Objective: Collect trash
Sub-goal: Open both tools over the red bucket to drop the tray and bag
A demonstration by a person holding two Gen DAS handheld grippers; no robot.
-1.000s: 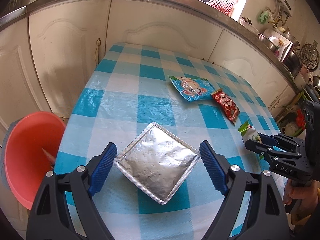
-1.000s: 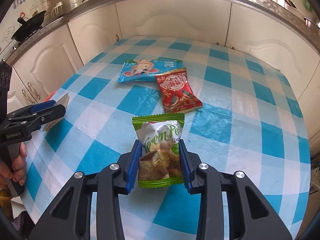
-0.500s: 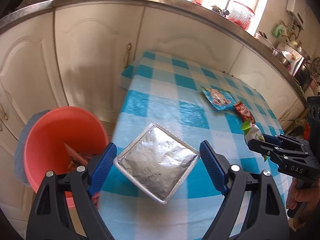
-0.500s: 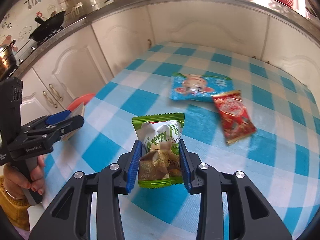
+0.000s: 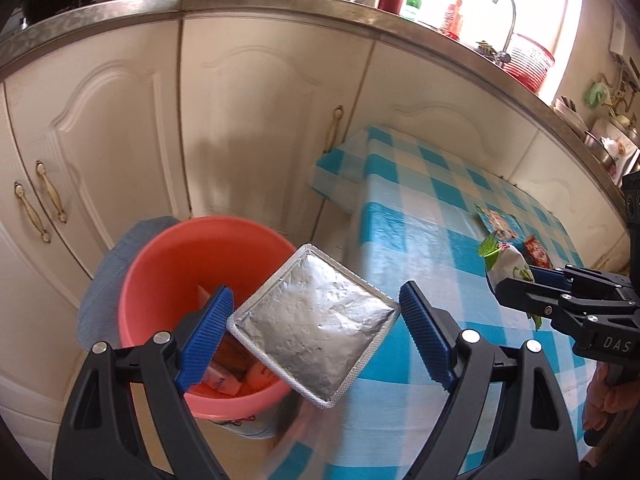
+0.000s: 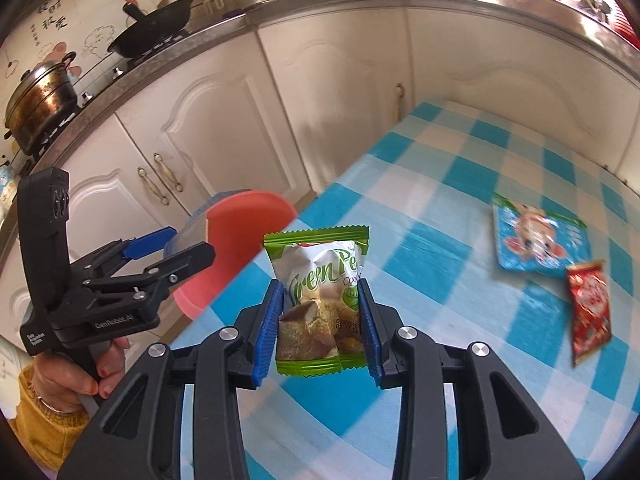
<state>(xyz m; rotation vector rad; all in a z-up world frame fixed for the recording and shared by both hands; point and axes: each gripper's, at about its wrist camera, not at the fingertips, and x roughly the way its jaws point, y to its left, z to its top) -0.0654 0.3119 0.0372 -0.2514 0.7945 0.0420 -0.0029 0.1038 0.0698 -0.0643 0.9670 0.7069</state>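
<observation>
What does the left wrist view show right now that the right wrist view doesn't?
Only the left wrist view shows the silver foil pouch face-on and the wrappers inside the red bucket. Only the right wrist view shows the left hand-held gripper from outside and the print on the green snack bag. Both show the bucket, the green bag, and the blue wrapper and red wrapper on the checkered table.

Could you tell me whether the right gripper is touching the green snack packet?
Touching: the right wrist view shows the right gripper with both blue pads pressed against the green snack packet.
</observation>
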